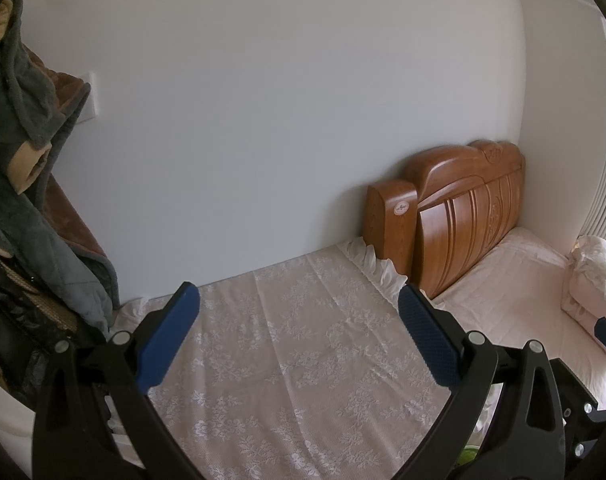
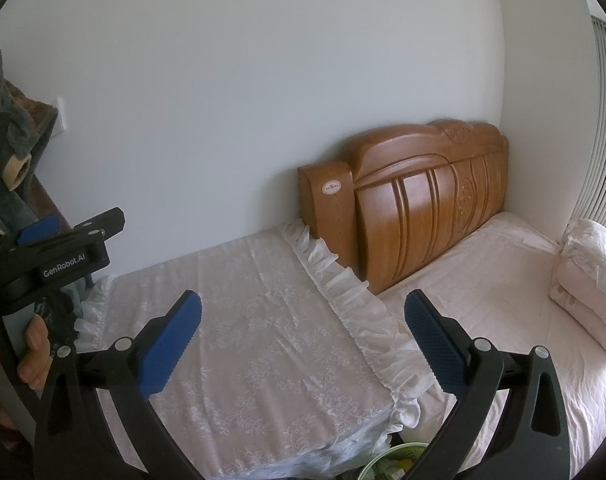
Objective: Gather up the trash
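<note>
Nothing is held yet: the left claw (image 1: 299, 312) and the right claw (image 2: 303, 320) are both spread wide and empty above the lace cloth (image 2: 263, 320), so the job seems to be only at its start. No trash is seen on the cloth or on the bed (image 2: 483, 280). A green bin (image 2: 403, 460) with some bits inside is partly seen at the bottom edge.

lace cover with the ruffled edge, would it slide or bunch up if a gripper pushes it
The lace cover looks thin and floppy: its ruffled edge droops in soft folds, so it would probably bunch rather than slide whole. It also looks light. Its openwork pattern may snag on the jaws.
</note>
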Tool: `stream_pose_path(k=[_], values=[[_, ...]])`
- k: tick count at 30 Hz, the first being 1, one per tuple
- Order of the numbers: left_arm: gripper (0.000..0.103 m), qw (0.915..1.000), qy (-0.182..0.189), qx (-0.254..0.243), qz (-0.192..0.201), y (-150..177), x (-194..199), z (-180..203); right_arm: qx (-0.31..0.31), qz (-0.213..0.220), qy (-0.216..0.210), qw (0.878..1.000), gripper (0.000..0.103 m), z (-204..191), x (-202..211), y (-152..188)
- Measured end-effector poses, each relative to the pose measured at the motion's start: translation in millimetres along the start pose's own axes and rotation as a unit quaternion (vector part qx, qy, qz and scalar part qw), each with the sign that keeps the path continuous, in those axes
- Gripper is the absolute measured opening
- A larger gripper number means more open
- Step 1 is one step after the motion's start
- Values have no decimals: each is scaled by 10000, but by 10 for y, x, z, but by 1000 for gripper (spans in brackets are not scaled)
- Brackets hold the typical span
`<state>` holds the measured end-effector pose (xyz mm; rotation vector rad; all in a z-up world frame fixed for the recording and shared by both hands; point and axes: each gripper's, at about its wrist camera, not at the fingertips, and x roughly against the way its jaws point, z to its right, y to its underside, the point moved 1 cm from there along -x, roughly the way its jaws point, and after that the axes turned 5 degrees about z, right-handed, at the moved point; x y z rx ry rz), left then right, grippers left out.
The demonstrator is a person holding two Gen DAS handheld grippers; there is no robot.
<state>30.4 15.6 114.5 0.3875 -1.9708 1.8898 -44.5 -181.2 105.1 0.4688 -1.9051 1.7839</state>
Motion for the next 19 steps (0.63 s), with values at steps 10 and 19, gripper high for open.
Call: stream_pose_path(k=[10,19], values=[[95,10000,-1,-52,4,27,-36,8,-6,-24,9,10000,101,-2,14,44],[95,10000,31,-19,-26,42,-31,-21,13,-81,5,10000,101,0,-1,41]])
